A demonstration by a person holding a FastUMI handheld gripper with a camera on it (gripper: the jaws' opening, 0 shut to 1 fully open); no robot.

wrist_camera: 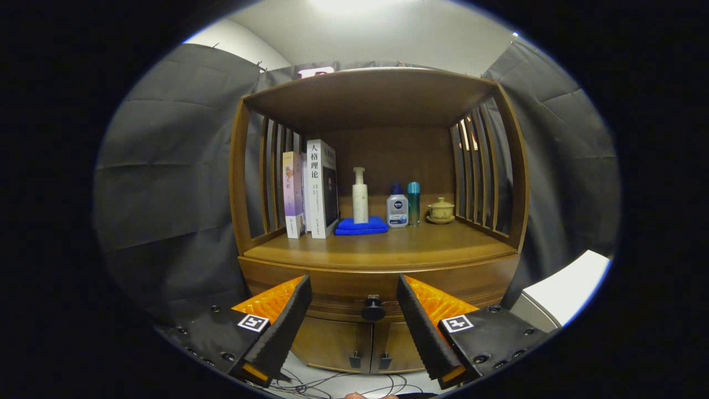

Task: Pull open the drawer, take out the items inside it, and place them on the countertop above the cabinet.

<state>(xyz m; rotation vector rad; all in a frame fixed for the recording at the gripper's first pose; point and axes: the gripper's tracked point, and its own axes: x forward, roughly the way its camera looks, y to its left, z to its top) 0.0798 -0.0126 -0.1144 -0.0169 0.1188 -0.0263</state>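
Drawer (pixel 354 288) closed, knob (pixel 373 309) between open hand-held gripper (pixel 353 316) fingers

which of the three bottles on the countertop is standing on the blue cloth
The white pump bottle, leftmost of the three, stands on the folded blue cloth. The squat white bottle and slim teal bottle stand on bare wood.

Warm brown wood with a visible grain is seen all over the slatted-side cabinet (pixel 382 252), and its closed drawer is fitted with a round black knob (pixel 373 308). The wide-apart gripper (pixel 354 316) is done in black foam fingers (pixel 288 321) with bright ridged orange backs and small black-and-white square tags. On the countertop, a folded royal-blue cloth (pixel 361 225) is topped by a cream pump bottle (pixel 360 197), next to a teal tube-shaped bottle (pixel 413 203) and an olive-yellow lidded ceramic cup (pixel 441 210).
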